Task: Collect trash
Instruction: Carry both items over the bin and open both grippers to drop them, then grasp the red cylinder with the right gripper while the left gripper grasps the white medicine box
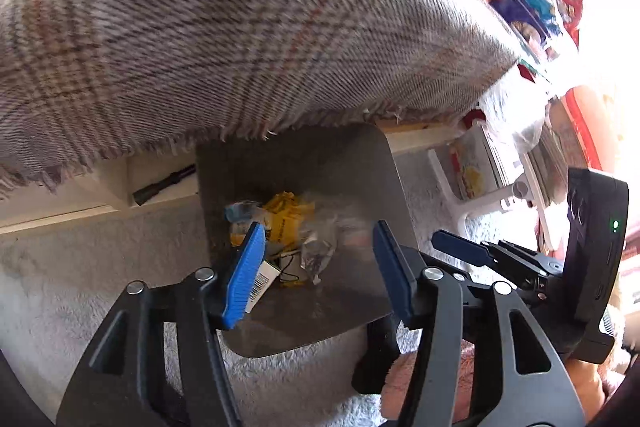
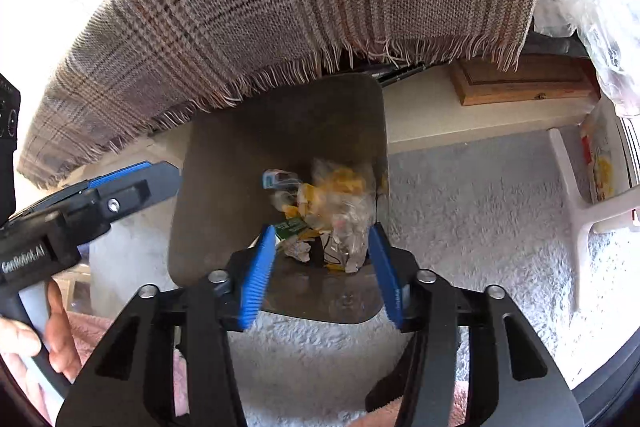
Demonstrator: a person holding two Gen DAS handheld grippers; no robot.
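Trash (image 1: pixel 288 227) lies piled inside the dark bin (image 1: pixel 320 327) on the pale carpet (image 1: pixel 80 287) | your left tongs (image 1: pixel 320 263) gape about halfway, holding nothing | your right tongs (image 2: pixel 322 267) likewise, empty above the bin.

The blanket (image 1: pixel 240 39) is a grey-and-cream plaid with thin rust-red lines and a pale fringe. Below it the bin (image 2: pixel 224 187) looks dark grey-brown, and the trash (image 2: pixel 332 203) inside is mostly yellow and clear plastic with a bit of green. Carpet (image 2: pixel 472 211) is off-white, and both grippers have bright blue pads (image 1: pixel 244 267) on black frames.
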